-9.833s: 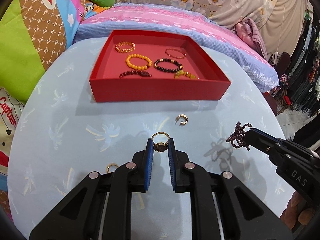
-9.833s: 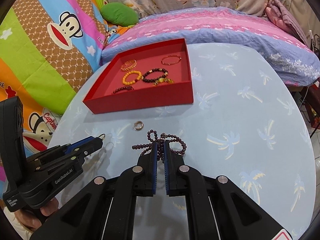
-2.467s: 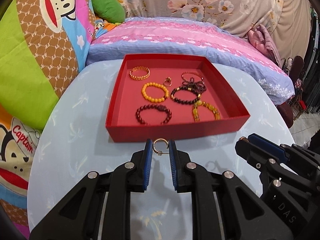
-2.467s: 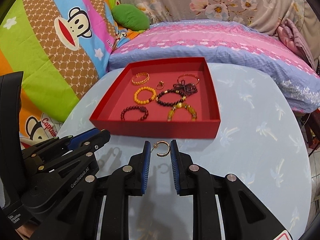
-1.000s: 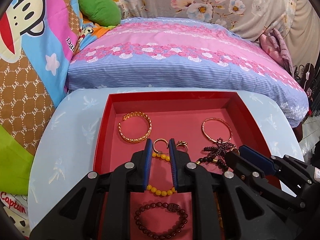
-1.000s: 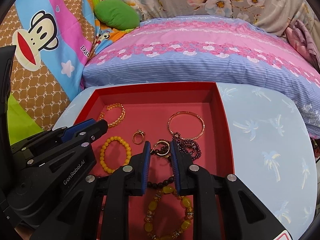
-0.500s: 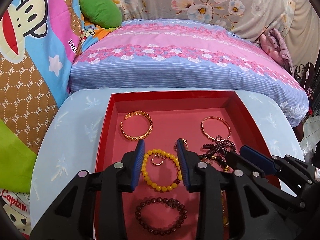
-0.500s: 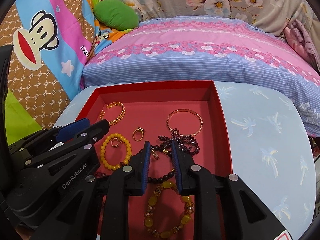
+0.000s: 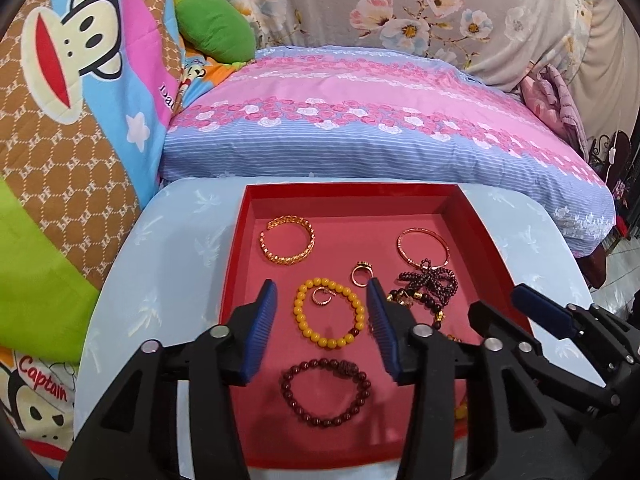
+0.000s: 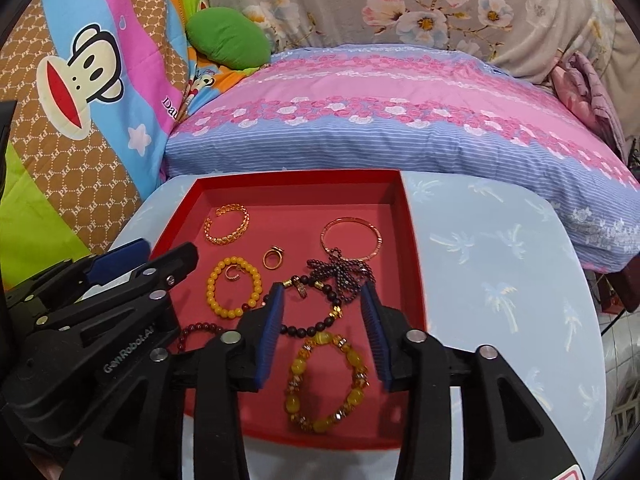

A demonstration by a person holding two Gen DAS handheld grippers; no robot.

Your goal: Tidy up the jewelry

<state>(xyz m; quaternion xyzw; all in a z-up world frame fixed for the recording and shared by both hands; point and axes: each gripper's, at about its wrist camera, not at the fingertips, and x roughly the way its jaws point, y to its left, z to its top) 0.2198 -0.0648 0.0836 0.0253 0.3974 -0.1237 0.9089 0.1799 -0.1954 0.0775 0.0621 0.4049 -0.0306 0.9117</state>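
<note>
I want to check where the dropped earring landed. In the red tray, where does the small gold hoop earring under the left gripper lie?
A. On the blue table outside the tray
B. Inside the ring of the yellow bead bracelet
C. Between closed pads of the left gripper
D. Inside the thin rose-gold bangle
B: the small gold hoop earring lies on the tray floor, encircled by the yellow bead bracelet, below the open left gripper.

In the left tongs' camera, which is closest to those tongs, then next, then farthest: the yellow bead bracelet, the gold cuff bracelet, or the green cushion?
1. Yellow bead bracelet: in the red tray, between the left tongs.
2. Gold cuff bracelet: in the tray, toward its far left corner.
3. Green cushion: beyond the table, upper left, by the bedding.
</note>
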